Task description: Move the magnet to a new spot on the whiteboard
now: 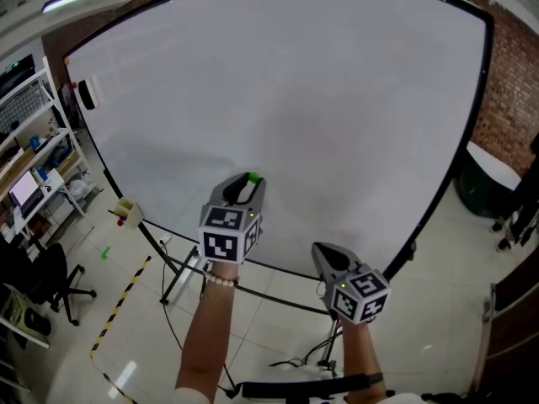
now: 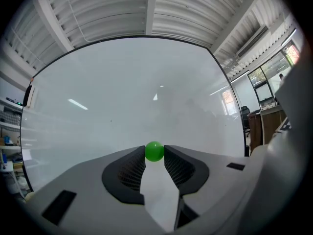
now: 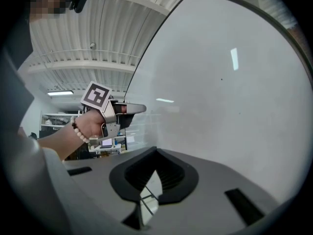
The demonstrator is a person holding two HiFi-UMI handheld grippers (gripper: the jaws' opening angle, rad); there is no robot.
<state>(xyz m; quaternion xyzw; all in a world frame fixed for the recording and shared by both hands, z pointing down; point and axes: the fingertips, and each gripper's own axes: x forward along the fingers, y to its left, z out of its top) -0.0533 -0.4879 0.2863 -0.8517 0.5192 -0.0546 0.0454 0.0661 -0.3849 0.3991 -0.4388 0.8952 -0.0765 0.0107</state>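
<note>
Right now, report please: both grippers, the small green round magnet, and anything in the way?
Left gripper shut on small green round magnet. Right gripper shut, empty. Large whiteboard ahead, nothing blocking.

Green magnet (apparently round) before whiteboard

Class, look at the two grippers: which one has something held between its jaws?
The left gripper: a green ball magnet is pinched between its jaw tips, in front of the whiteboard. The right gripper has its jaws closed together on nothing.
</note>
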